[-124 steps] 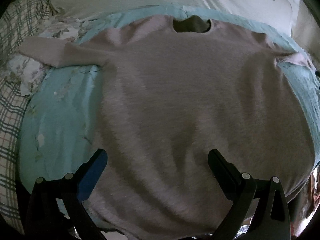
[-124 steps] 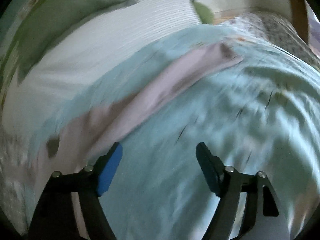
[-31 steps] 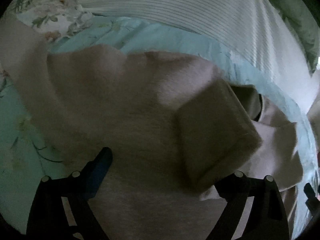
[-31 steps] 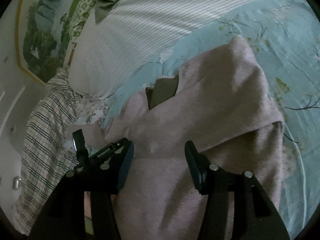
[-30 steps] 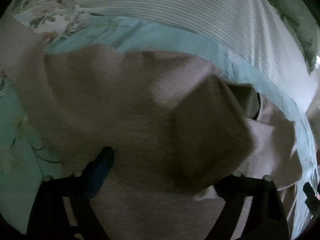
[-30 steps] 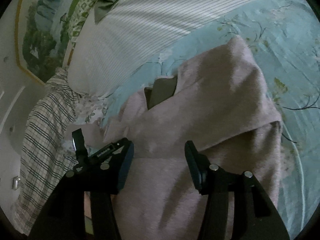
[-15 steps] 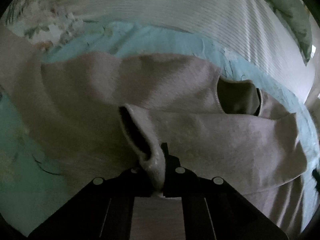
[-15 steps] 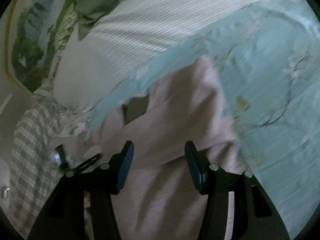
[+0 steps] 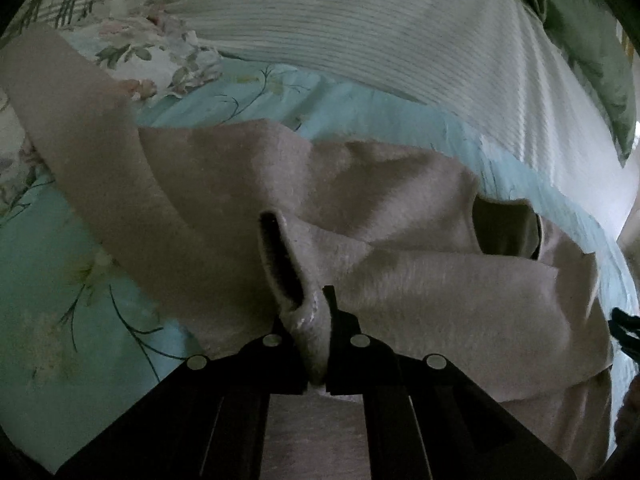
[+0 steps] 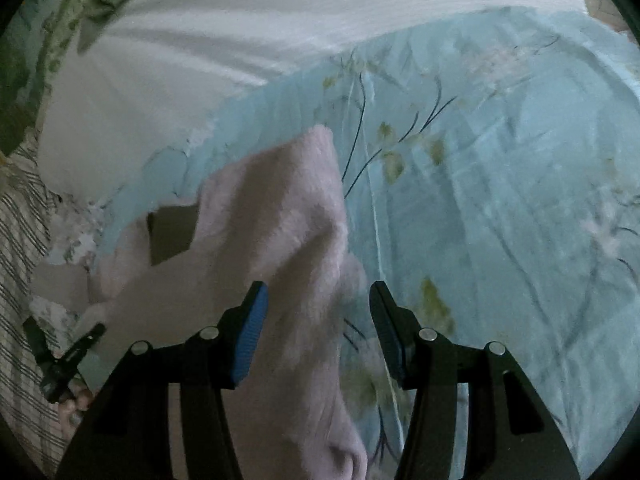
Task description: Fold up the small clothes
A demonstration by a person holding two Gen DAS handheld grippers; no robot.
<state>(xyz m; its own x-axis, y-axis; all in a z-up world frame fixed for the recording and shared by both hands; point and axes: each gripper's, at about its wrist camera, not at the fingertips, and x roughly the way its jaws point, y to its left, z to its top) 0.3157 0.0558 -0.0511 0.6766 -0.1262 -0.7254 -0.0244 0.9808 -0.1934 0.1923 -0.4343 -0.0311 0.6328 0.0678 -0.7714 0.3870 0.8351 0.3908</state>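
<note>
We see the bed first: its pale blue floral sheet (image 10: pixel 500 184) fills the right half of the right wrist frame and shows along the left edge and in a band across the middle of the left wrist frame. Behind it, across the top of both frames, lies a white ribbed pillow (image 9: pixel 400 40), with a green cushion (image 9: pixel 592 40) at the upper right of the left wrist frame.

On the sheet lies the pinkish sweater (image 9: pixel 440 292), spread over the centre and right of the left wrist frame, its dark neck opening (image 9: pixel 506 226) at the right of centre. One sleeve (image 9: pixel 72 120) runs to the upper left of that frame. In the right wrist frame the sweater occupies the lower left and centre.

Our left claw (image 9: pixel 316 332), at the bottom centre of its frame, is pinched tight on a sleeve cuff (image 9: pixel 296 280), which stands up from between its tips.

Our right claw (image 10: pixel 316 320) stands about half wide, nothing pressed by its pads, over the sweater's right edge; whether it touches the cloth we cannot tell.
</note>
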